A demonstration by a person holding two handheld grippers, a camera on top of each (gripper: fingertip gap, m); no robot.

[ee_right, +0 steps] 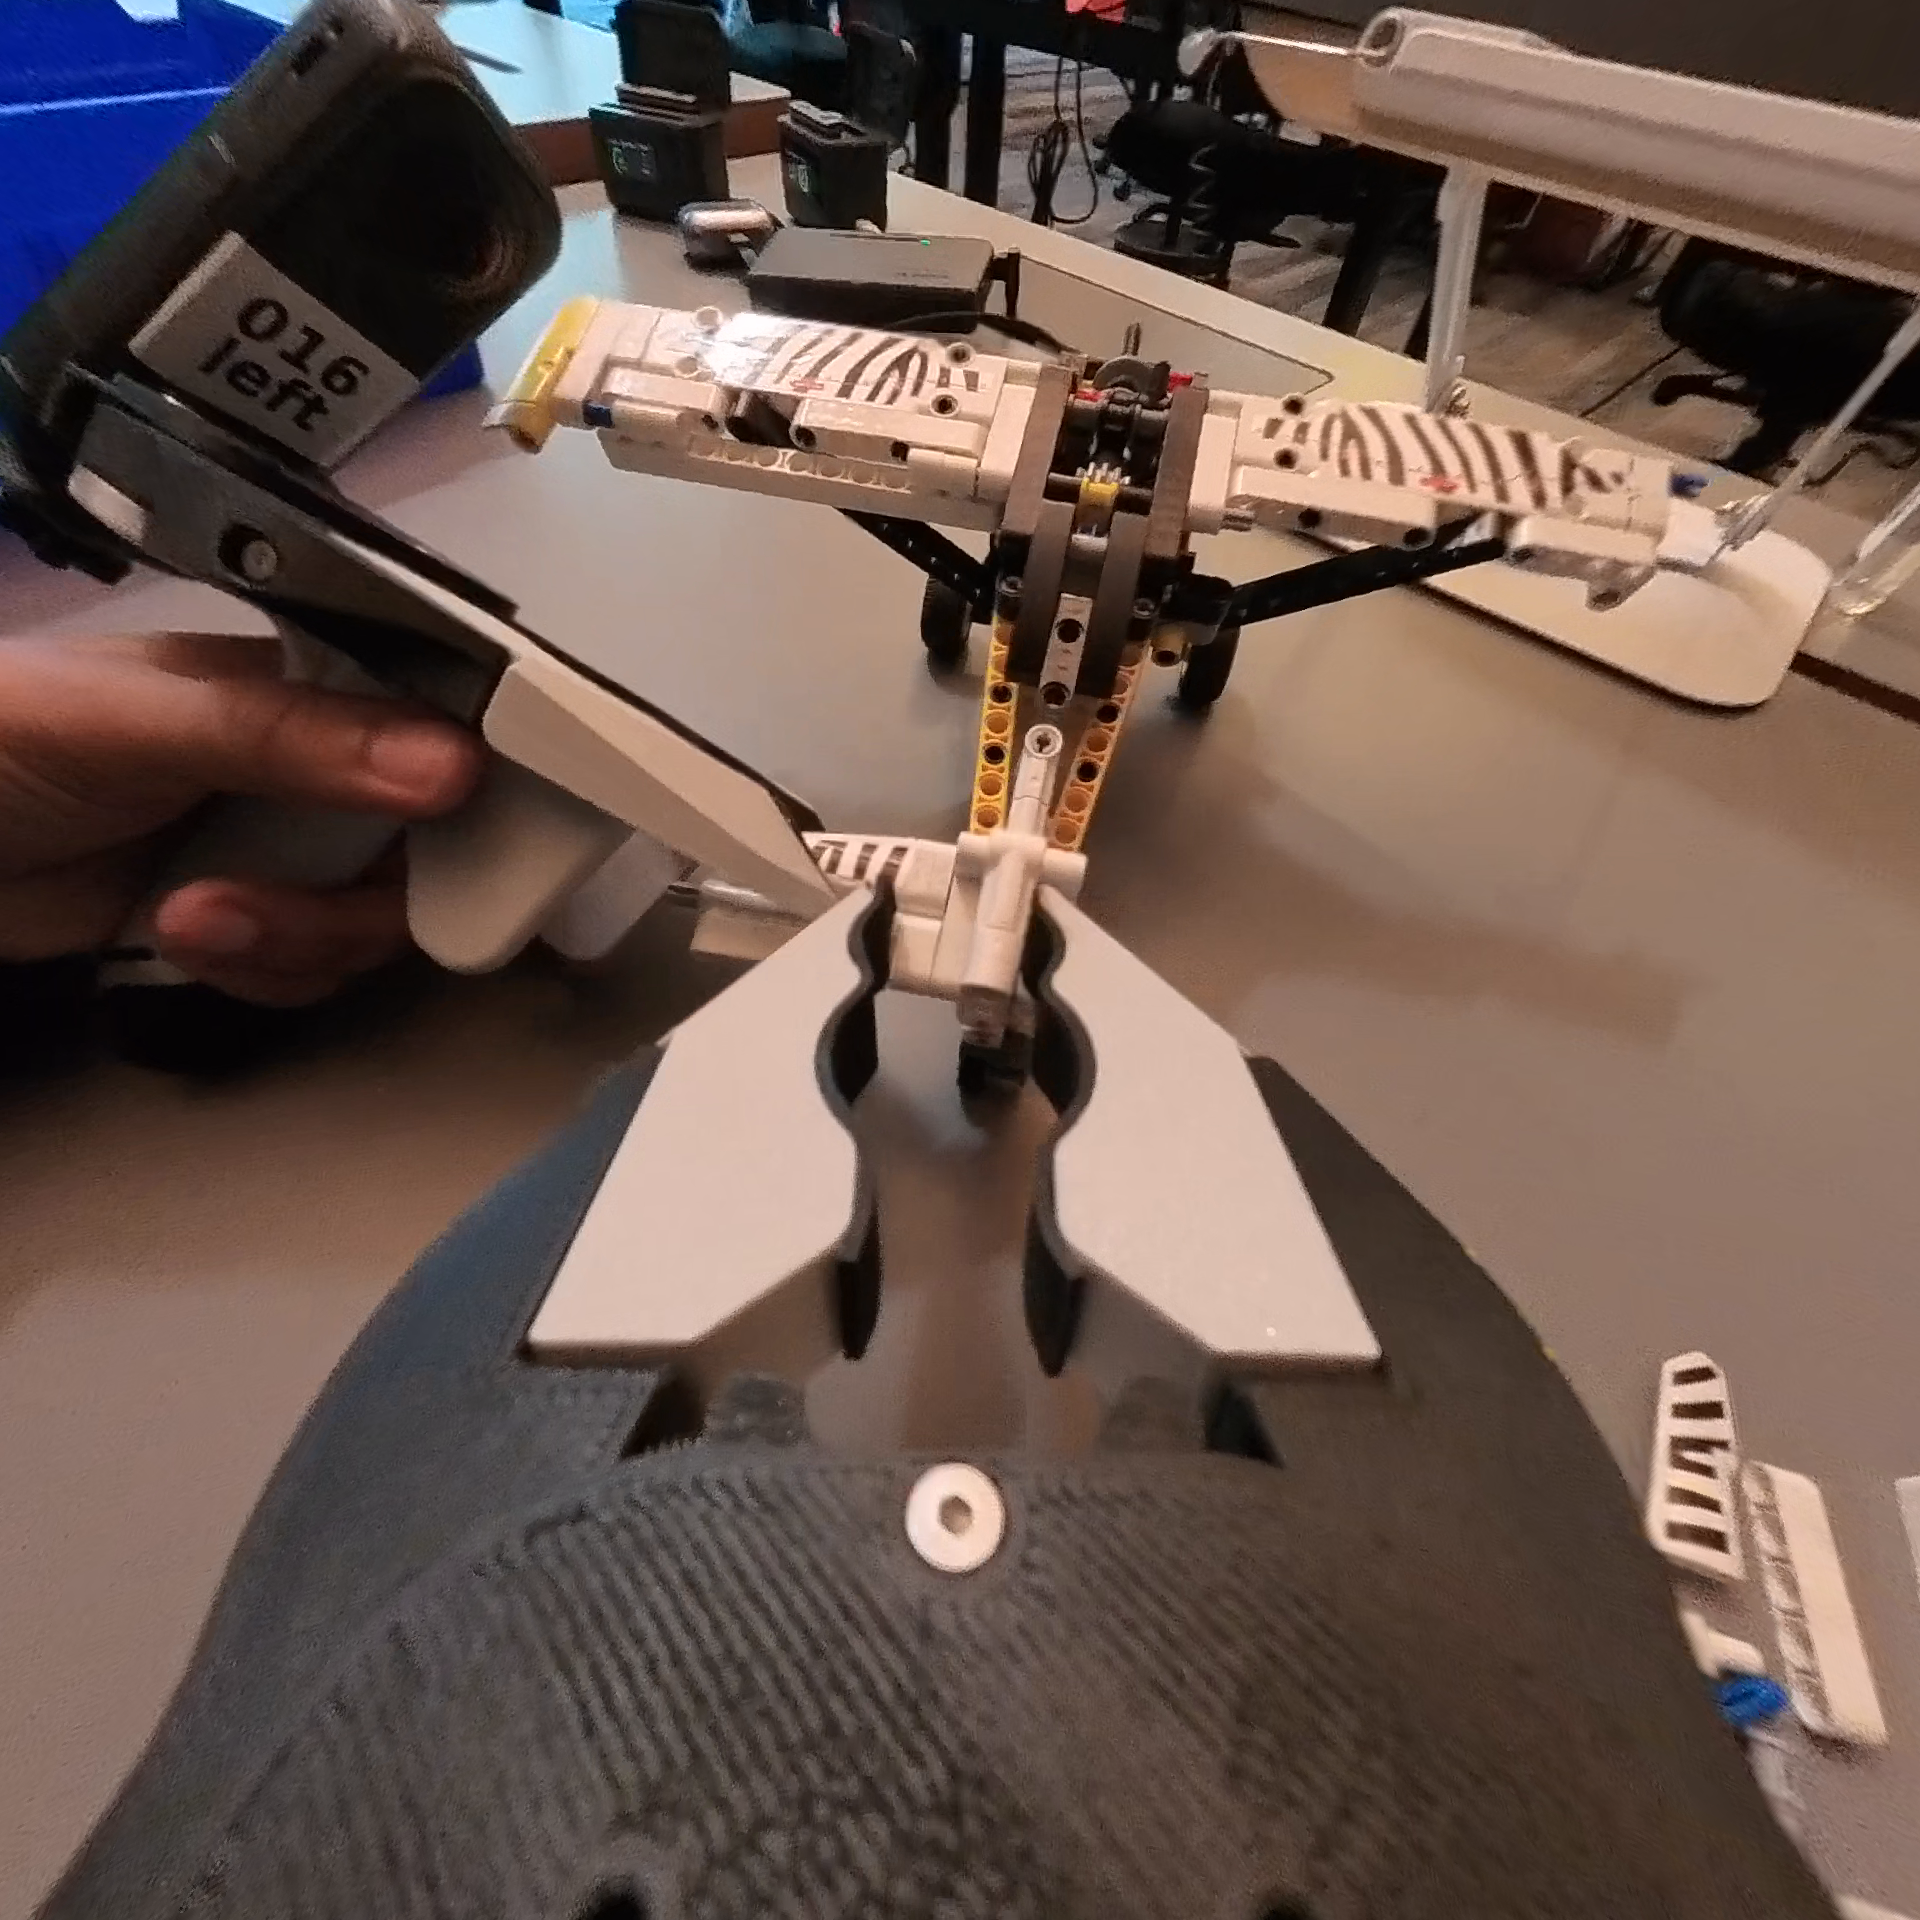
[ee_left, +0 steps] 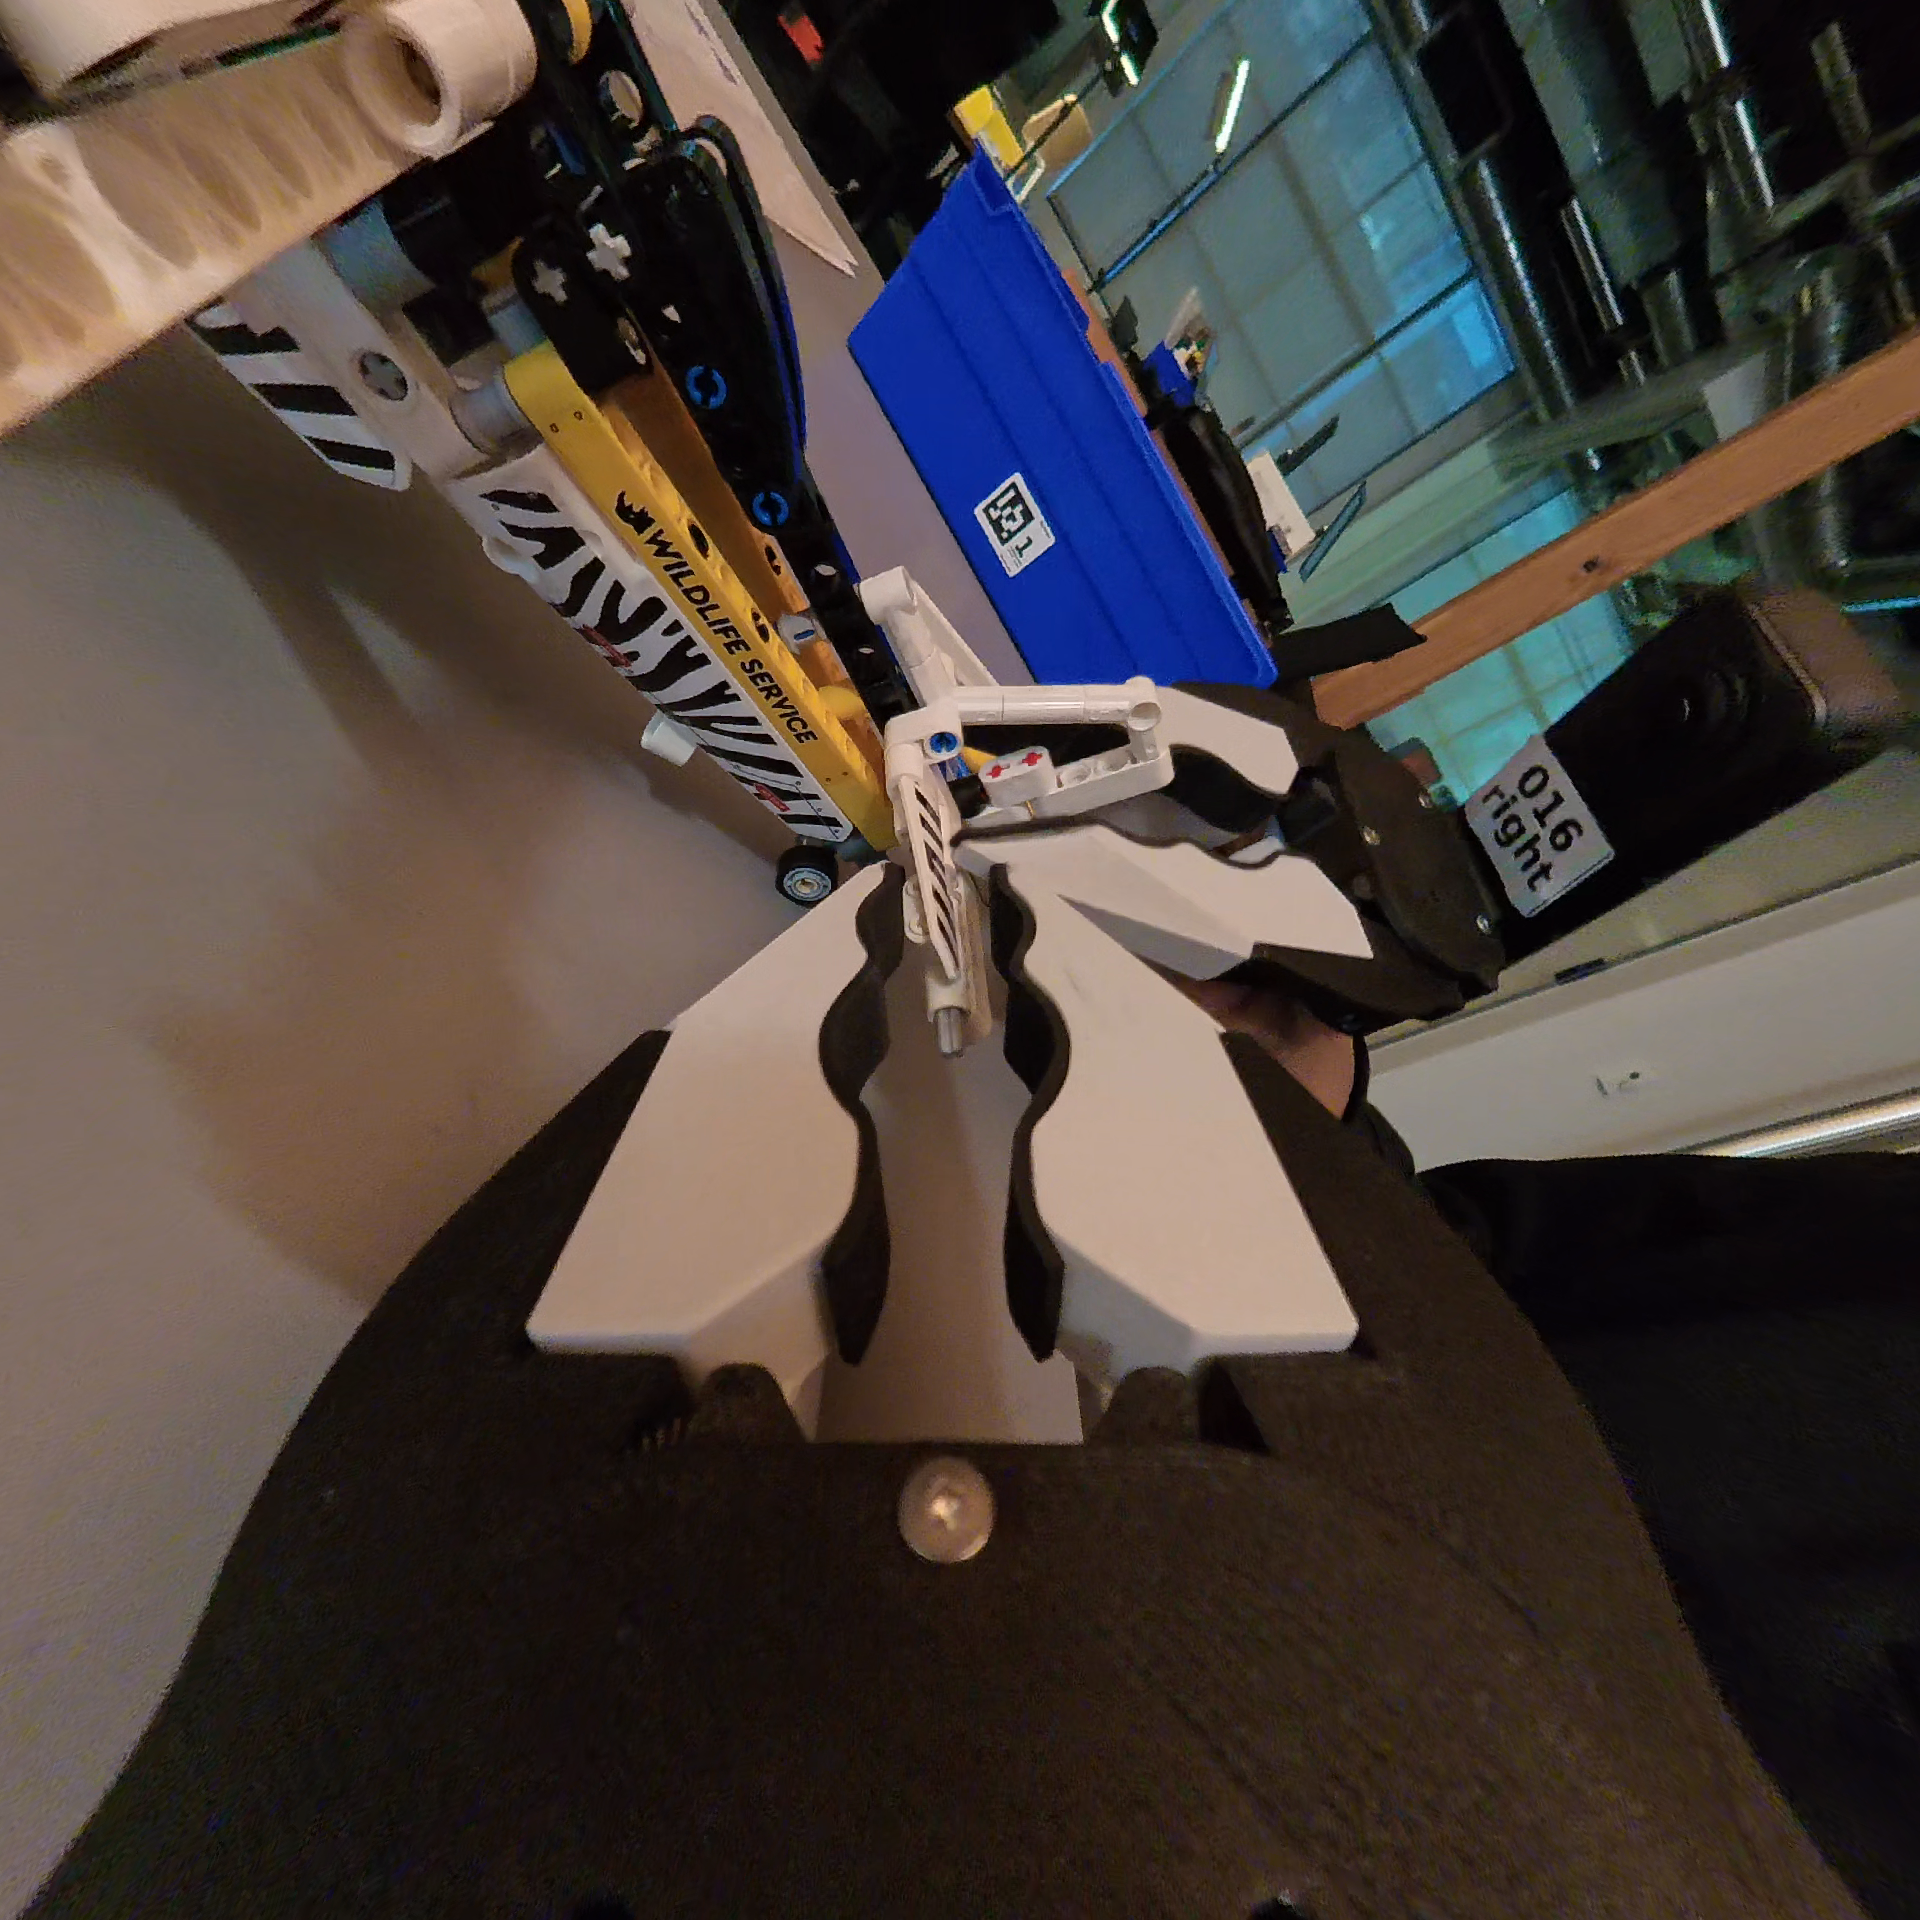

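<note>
Both gripping the plane's [ee_right: 1091, 457] tail on the desk [ee_right: 1455, 935]: left tool [ee_left: 940, 935] pinching the striped fin [ee_left: 935, 883]; right tool [ee_right: 961, 966] clamping the white frame [ee_right: 997, 914].

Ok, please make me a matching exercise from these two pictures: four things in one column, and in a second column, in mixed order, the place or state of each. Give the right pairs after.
Things
1. left gripper
2. right gripper
3. blue bin
4. loose striped panel

Places or states
A. lying alone on the grey table
B. closed on the white tail frame of the toy plane
C. standing behind the plane
D. closed on the zebra-striped tail panel

Pairs: 1-D, 2-B, 3-C, 4-A
</note>
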